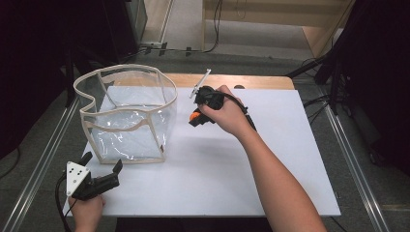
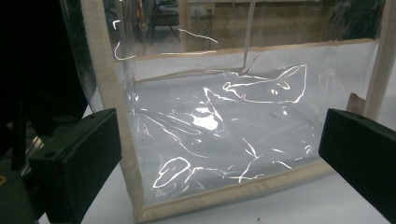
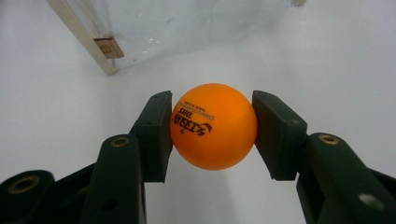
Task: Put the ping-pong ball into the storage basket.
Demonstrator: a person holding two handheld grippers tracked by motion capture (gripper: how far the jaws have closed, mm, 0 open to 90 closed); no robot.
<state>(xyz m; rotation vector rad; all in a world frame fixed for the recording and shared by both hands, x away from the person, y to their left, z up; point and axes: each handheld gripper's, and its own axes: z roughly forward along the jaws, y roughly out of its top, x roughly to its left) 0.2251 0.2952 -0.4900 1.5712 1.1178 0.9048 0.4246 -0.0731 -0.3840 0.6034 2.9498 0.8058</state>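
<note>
An orange table-tennis ball (image 3: 213, 126) with black print sits between the two black pads of my right gripper (image 3: 213, 133), which is shut on it. In the high view that ball (image 1: 194, 116) peeks out orange under the hand, just right of the clear bag, with the right gripper (image 1: 197, 117) above the white board. A clear plastic bag (image 1: 126, 113) with beige trim stands open-topped at the back left. My left gripper (image 1: 102, 163) rests at the board's front left corner, open, its jaws pointing at the bag's near wall (image 2: 219, 135) with nothing between them.
The white board (image 1: 251, 164) lies on a wooden table (image 1: 251, 81). Metal rails run along both sides of the table. Dark equipment and cables stand at the left and right edges. A small tag (image 3: 108, 47) hangs at the bag's corner.
</note>
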